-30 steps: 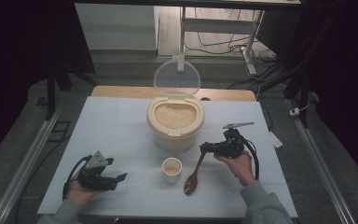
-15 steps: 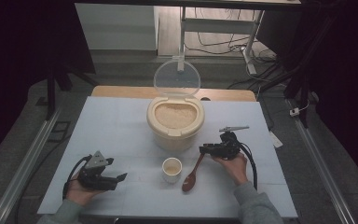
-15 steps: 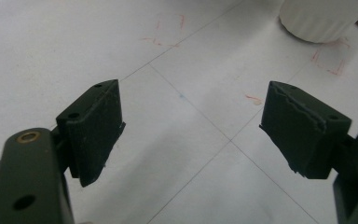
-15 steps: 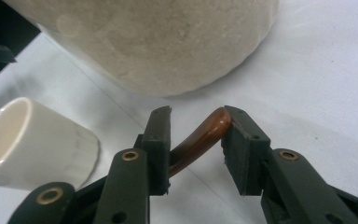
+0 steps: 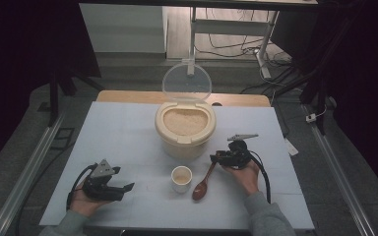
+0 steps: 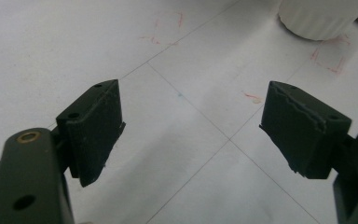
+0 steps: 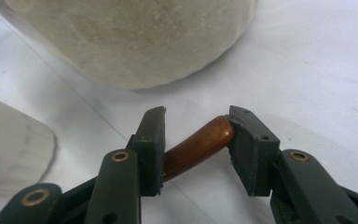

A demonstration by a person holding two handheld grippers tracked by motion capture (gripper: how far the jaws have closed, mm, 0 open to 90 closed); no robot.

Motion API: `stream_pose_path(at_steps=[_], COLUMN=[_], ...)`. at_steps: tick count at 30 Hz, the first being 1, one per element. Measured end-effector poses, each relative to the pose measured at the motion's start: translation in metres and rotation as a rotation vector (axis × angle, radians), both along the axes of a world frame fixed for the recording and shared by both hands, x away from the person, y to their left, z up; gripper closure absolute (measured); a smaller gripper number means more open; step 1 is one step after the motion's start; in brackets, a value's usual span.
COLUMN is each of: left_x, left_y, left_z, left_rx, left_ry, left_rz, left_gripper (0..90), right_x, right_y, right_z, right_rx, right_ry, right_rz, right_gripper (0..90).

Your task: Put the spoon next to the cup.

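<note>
A brown wooden spoon lies on the white table, its bowl just right of a small white cup. My right gripper sits low at the spoon's handle end. In the right gripper view the handle lies slantwise between the jaws of the right gripper; they have just been opening and no longer clamp it. A cream rice container full of grains stands behind, its clear lid raised. My left gripper rests at the front left, open and with nothing between the jaws of the left gripper.
The container's wall rises close ahead of the right jaws, and the cup is at their left. The cup's base shows far off in the left gripper view. Faint red marks and grid lines cross the table.
The right hand has sunk toward the table with the spoon, which now lies flat. Its jaws have spread apart around the handle. The left hand has stayed put.
</note>
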State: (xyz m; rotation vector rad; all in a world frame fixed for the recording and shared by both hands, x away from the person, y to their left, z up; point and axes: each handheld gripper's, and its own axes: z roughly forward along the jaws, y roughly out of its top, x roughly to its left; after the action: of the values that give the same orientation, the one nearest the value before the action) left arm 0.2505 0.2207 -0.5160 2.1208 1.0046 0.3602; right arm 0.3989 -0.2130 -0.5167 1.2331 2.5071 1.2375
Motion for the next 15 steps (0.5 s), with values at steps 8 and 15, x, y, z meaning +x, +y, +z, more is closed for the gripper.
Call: stream_pose_path(at_steps=[8,15], left_x=[-0.0002,-0.0004], left_y=[-0.0001,-0.0001], left_z=[0.0001,0.0001], left_rx=[0.002,0.001], left_ry=[-0.001,-0.001], left_rz=[-0.004,-0.004], left_gripper=[20.4,20.4], right_x=[0.0000,-0.0012], right_y=[0.0041,-0.0056], right_z=[-0.0020,0.0072], right_rx=[-0.070,-0.019], right_ry=[-0.048,-0.096], right_rz=[-0.016,-0.043], right_gripper=[51.8,47.5])
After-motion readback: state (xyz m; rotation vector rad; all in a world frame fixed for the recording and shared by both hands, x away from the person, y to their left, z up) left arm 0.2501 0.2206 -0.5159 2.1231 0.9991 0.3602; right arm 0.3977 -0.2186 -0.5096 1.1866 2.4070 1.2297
